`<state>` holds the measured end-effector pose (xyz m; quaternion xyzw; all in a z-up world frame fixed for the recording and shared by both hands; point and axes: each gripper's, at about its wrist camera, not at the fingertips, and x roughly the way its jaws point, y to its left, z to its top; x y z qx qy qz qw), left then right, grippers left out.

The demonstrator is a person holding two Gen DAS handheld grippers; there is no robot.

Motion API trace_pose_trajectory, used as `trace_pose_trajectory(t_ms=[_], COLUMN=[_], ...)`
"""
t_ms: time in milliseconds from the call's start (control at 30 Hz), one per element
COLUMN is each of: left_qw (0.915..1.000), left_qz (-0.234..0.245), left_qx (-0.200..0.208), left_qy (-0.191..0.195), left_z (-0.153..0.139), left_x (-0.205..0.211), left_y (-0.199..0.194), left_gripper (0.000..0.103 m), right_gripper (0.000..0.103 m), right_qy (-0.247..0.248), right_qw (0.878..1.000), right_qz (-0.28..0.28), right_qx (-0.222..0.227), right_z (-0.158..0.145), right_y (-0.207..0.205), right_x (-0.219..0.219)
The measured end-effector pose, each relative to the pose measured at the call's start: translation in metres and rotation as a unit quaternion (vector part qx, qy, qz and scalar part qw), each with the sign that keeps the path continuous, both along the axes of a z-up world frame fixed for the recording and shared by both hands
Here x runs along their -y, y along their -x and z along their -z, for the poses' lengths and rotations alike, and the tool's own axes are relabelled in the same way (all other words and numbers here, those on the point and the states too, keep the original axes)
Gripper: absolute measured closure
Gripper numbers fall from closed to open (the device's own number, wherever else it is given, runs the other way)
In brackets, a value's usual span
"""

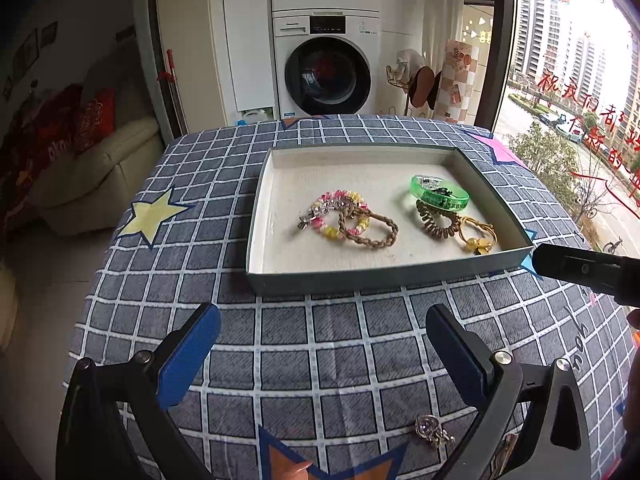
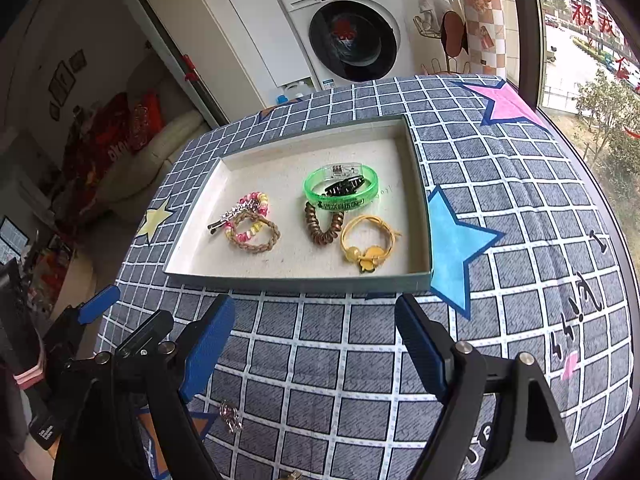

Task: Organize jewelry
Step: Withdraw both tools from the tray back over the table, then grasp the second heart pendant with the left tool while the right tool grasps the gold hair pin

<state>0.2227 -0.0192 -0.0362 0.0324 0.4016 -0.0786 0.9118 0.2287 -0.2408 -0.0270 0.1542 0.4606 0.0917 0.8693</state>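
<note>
A shallow grey-green box point(image 1: 360, 282) point(image 2: 304, 283) with a white floor lies on the checked cloth. In it lie a green bangle point(image 1: 439, 193) point(image 2: 341, 188), a brown coil tie point(image 1: 438, 222) point(image 2: 322, 229), a yellow tie point(image 1: 478, 238) point(image 2: 370, 242), a pink-yellow coil tie with a star clip point(image 1: 332, 210) point(image 2: 250, 214) and a braided brown ring point(image 1: 368, 228) point(image 2: 256, 236). A small silver piece point(image 1: 432, 432) point(image 2: 231, 416) lies on the cloth near me. My left gripper point(image 1: 322, 354) and right gripper point(image 2: 314, 348) are both open and empty, in front of the box.
The table has a blue-grey checked cloth point(image 1: 304, 360) with star patches. The right gripper's body point(image 1: 588, 270) shows at the left view's right edge. A washing machine point(image 1: 328, 68), a sofa point(image 1: 92, 176) and a window point(image 1: 576, 80) lie beyond the table.
</note>
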Motion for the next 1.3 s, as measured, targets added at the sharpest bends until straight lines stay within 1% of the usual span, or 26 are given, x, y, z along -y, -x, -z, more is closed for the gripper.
trace_pose_trajectory(t_ms=[233,300,333,367,467,600,767,967,1100,1300], left_qw=[0.9997,0.9994,0.9993,0.9992,0.9989,0.9986,0.9982,0.997,0.9962,0.9956], left_qz=[-0.009,-0.014,-0.016,-0.018,-0.022,-0.026,-0.029,-0.033,-0.036,-0.036], left_qx=[-0.024,-0.031,-0.034,-0.035,-0.039,-0.045,-0.052,-0.069,-0.079,-0.087], left_qy=[0.005,0.009,0.011,0.011,0.012,0.012,0.011,0.01,0.007,0.002], left_z=[0.015,0.018,0.019,0.02,0.023,0.026,0.033,0.047,0.054,0.059], left_x=[-0.004,-0.006,-0.006,-0.007,-0.01,-0.013,-0.015,-0.021,-0.024,-0.023], left_y=[0.036,0.042,0.044,0.047,0.053,0.06,0.066,0.072,0.075,0.078], left_gripper=[0.0,0.0,0.0,0.0,0.0,0.0,0.0,0.0,0.0,0.0], right_gripper=[0.017,0.015,0.004,0.0,0.0,0.0,0.0,0.0,0.0,0.0], right_qy=[-0.027,-0.028,-0.027,-0.029,-0.026,0.003,0.044,0.07,0.079,0.076], right_qw=[1.0,0.999,0.999,0.999,0.999,0.999,0.998,0.996,0.995,0.995], right_qz=[0.015,0.023,0.024,0.024,0.02,0.006,-0.002,-0.006,-0.004,0.0], right_qx=[-0.005,-0.006,-0.008,-0.008,-0.011,-0.033,-0.041,-0.05,-0.055,-0.067], right_z=[0.004,0.005,0.006,0.007,0.008,0.015,0.024,0.036,0.042,0.052], right_y=[0.04,0.052,0.057,0.062,0.079,0.097,0.115,0.134,0.142,0.147], right_x=[0.006,0.007,0.007,0.007,0.004,-0.009,-0.027,-0.039,-0.04,-0.045])
